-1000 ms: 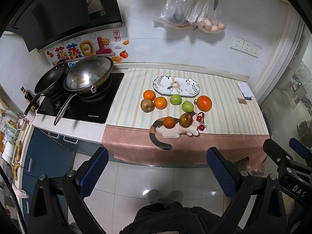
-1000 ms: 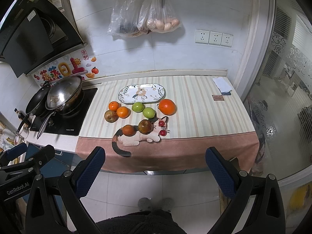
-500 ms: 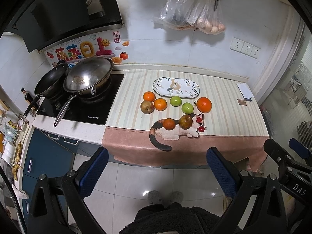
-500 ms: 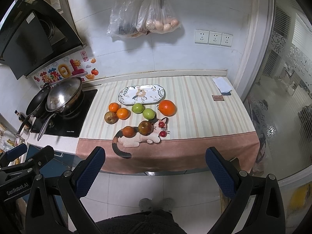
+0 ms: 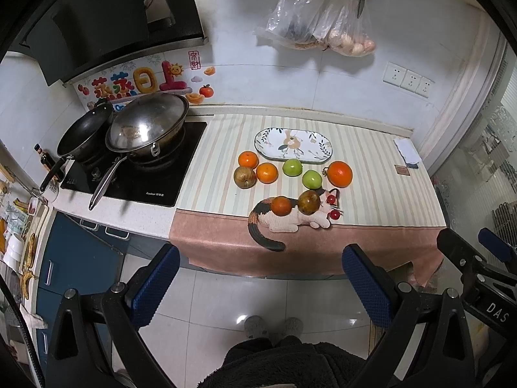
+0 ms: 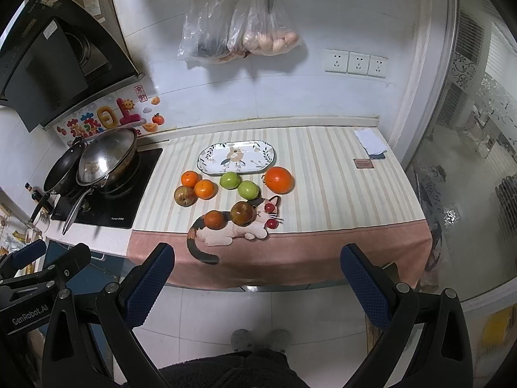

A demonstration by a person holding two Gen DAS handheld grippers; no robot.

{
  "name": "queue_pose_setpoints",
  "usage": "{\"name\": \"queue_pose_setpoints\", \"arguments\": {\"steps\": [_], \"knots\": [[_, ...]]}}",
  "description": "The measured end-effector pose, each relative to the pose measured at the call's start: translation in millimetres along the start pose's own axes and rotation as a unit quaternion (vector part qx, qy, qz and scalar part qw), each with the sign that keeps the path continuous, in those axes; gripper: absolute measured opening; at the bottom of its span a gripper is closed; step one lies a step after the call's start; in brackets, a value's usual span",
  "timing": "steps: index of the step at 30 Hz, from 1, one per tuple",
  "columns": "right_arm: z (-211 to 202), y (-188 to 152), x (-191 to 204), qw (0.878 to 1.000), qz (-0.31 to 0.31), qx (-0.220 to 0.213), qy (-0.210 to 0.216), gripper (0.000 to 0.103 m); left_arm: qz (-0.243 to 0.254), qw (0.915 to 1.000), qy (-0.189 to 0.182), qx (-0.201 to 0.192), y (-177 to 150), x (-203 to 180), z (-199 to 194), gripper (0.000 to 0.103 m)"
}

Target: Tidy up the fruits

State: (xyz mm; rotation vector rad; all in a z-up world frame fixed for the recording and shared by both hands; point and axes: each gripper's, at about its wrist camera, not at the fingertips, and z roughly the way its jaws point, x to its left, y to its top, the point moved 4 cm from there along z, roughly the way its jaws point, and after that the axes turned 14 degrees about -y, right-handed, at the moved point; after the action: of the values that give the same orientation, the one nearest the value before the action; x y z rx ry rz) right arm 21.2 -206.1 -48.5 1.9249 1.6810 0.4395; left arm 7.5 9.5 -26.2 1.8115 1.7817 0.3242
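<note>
Several fruits lie on a striped cloth on the counter, in front of an empty oval patterned plate (image 5: 293,145) (image 6: 237,161). There are a large orange (image 5: 340,173) (image 6: 279,179), two green apples (image 5: 292,167) (image 6: 230,180), small oranges (image 5: 267,172) (image 6: 204,189), brown pears (image 5: 309,202) (image 6: 242,213) and cherries (image 5: 336,214) (image 6: 272,223). My left gripper (image 5: 261,286) and right gripper (image 6: 257,284) are both open and empty, held above the floor well short of the counter.
A stove with a wok (image 5: 148,126) and a black pan (image 5: 84,134) stands left of the cloth. Plastic bags (image 6: 239,32) and scissors hang on the wall. A folded cloth (image 6: 370,142) lies at the far right. The other gripper (image 5: 478,278) shows at right.
Both views have shifted slightly; the counter sits a little lower in the left wrist view. Nothing on the counter has moved.
</note>
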Motion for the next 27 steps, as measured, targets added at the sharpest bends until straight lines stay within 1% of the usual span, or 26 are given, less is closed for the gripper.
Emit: {"name": "queue_pose_setpoints", "arguments": {"steps": [10,14,18,20,23,25,27], "knots": [[5.9,7.2,7.5,1.0,-0.002,0.001,0.007,0.103,-0.007,1.0,0.002,-0.005,1.9,4.4,1.1,0.103],[11.2,5.5,5.5,1.0,0.011,0.001,0.004,0.103,-0.017,0.9995,0.015,-0.024,10.9,20.9,11.5,0.103],[35.8,14.0,5.5,0.999,0.041,0.008,0.004,0.103,-0.018,0.9984,0.041,-0.034,31.1,42.8,39.0,0.103],[53.6,19.7,6.6,0.999,0.052,0.013,0.004,0.103,-0.017,0.9981,0.051,-0.029,39.2,52.0,55.2,0.103],[89.1,30.8,9.0,0.997,0.067,0.026,0.002,0.103,-0.017,0.9982,0.056,-0.009,50.1,67.5,88.5,0.103],[114.8,36.1,13.0,0.997,0.071,0.035,-0.004,0.103,-0.02,0.998,0.06,0.012,56.8,76.7,115.6,0.103],[145.7,41.8,16.9,0.996,0.072,0.052,-0.007,0.103,-0.023,0.9975,0.054,0.04,62.7,82.3,143.5,0.103]]}}
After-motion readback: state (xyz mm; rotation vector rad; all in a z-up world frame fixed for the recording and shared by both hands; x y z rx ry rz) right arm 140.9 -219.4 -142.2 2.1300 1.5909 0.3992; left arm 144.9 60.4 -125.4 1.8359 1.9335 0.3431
